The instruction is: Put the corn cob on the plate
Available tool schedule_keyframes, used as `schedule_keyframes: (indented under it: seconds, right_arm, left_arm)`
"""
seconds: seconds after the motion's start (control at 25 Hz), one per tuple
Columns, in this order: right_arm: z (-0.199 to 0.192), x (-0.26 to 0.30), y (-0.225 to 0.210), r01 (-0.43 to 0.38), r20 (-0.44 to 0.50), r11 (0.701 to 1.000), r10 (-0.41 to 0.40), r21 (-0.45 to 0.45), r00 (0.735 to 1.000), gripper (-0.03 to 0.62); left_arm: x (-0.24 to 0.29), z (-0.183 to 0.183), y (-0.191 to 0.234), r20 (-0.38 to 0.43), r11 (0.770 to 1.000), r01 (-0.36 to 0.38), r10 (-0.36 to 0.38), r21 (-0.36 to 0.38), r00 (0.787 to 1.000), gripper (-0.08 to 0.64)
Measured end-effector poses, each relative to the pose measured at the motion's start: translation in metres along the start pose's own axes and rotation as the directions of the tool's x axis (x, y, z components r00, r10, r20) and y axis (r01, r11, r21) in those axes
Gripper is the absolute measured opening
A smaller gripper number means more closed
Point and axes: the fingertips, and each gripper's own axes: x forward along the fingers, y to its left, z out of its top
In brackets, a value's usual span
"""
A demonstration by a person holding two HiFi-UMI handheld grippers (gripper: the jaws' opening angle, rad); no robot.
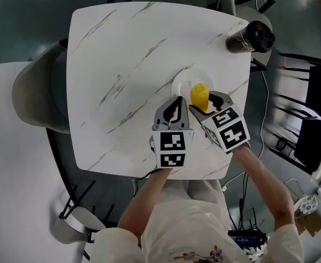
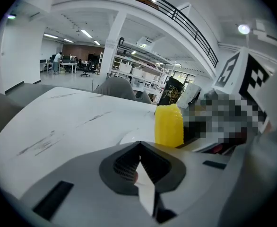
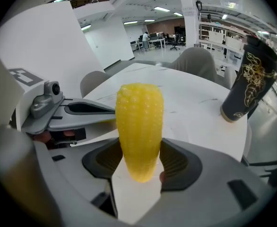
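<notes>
My right gripper (image 1: 205, 104) is shut on the yellow corn cob (image 1: 199, 95), which it holds upright over the near edge of a small white plate (image 1: 178, 83) on the marble table. In the right gripper view the corn cob (image 3: 139, 131) stands between the pads of that gripper (image 3: 138, 163), its lower end hanging free. My left gripper (image 1: 176, 101) sits just left of the cob, shut on nothing. From the left gripper view its jaws (image 2: 139, 146) meet at the tips, with the corn cob (image 2: 169, 125) just beyond them and the plate (image 2: 131, 137) below it.
A dark cup with gold print (image 1: 249, 38) stands at the table's far right corner, and shows as a cup (image 3: 247, 82) in the right gripper view. The white marble table (image 1: 122, 64) is round-cornered, with grey chairs (image 1: 32, 92) around it. Cables lie on the floor at the right.
</notes>
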Motion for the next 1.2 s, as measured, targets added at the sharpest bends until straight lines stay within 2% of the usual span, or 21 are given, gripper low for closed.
schedule_keyframes:
  seconds: [0.2, 0.84, 1.2]
  right_arm:
    - [0.001, 0.009, -0.004, 0.020, -0.039, 1.000, -0.020, -0.008, 0.999, 0.249]
    - [-0.018, 0.025, -0.019, 0.090, 0.022, 0.994, -0.091, 0.061, 0.996, 0.249]
    - [-0.014, 0.032, -0.020, 0.088, 0.047, 0.993, -0.092, 0.085, 0.995, 0.249]
  left_arm:
    - [0.000, 0.000, 0.007, 0.003, 1.000, -0.006, 0.006, 0.001, 1.000, 0.008]
    - [0.007, -0.009, 0.006, -0.009, 1.000, 0.007, -0.007, -0.008, 1.000, 0.008]
    - [0.008, -0.012, -0.002, -0.014, 1.000, 0.008, -0.008, -0.003, 1.000, 0.008]
